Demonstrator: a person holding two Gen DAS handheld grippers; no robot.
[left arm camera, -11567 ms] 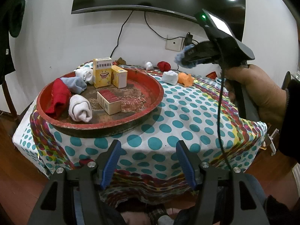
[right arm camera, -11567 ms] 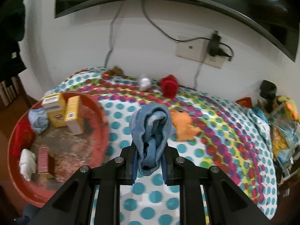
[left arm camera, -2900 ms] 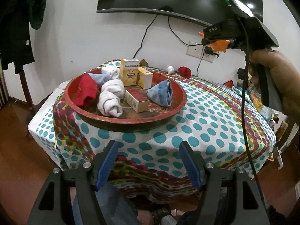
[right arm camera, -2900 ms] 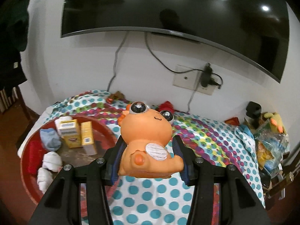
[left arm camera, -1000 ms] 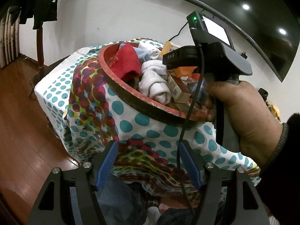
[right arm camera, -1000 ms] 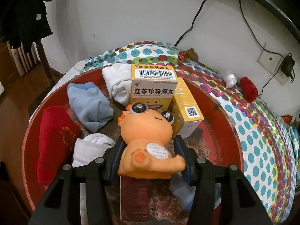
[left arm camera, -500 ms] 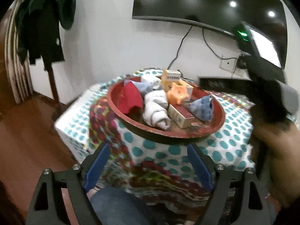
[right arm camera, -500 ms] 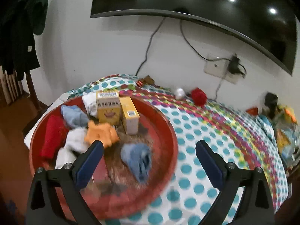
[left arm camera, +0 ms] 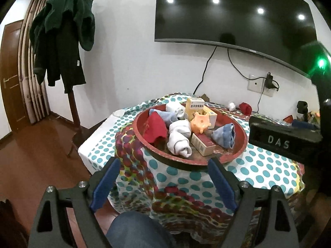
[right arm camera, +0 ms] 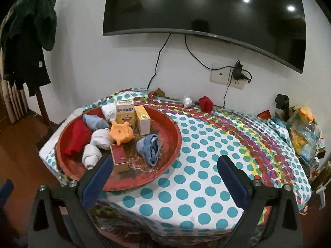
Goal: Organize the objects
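Orange toy now released into tray | right gripper fingers opening, empty, toy well beyond

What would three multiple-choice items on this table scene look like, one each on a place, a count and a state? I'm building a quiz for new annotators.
1. Where does the orange toy lie?
A. In the red tray
B. On the dotted tablecloth beside the tray
C. Between the right claw's pads

2. How many yellow boxes stand at the back of the tray?
A. One
B. Two
C. Four

3. What state is the right claw in?
A. Shut on a blue sock
B. Shut on nothing
C. Open, with nothing between its pads

Answers: 1 A, the toy sits among the socks inside the tray's rim. 2 B, a taller yellow box and a narrower yellow box stand side by side. 3 C, the blue pads stand wide apart with only tablecloth visible between them.
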